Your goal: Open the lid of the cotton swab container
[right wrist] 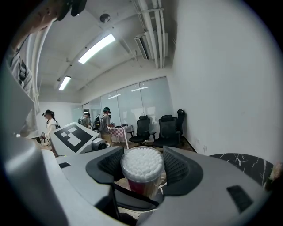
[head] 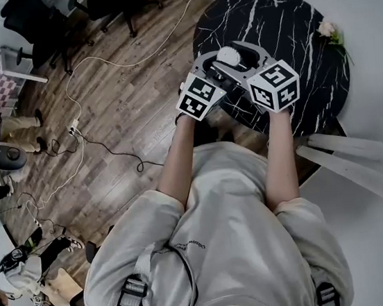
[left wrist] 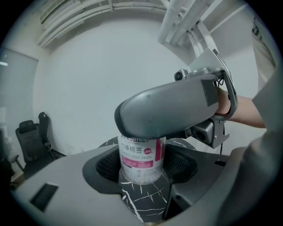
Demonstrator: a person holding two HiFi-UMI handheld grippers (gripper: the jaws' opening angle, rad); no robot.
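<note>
So the container [left wrist: 141, 165] is standing upright on the black marble table [head: 286, 17], near the edge closest to the person, with both grippers on it at once. The left gripper [left wrist: 142, 158] comes in from the side and its jaws are pressed against the labelled body, around the middle. The right gripper [right wrist: 142, 170] sits on top, jaws closed either side of the lid [right wrist: 141, 160]. That lid looks clear, since the packed swab heads show right through it, and it looks to be on for now.

Handling-wise, this is probably a very light thin plastic tub. It's stiff enough to hold but easy to squash if clamped hard, and the smooth label could let it spin or slip in the pads. The body grip looks like the right spot: mid-height, away from the lid seam, so squeezing doesn't bind the lid. The lid is best taken by its rim on opposite sides, which is how the right jaws appear to sit. Can't tell if it's a twist-off or a pull-off. If it pops suddenly, the tub could tip and dump swabs.
</note>
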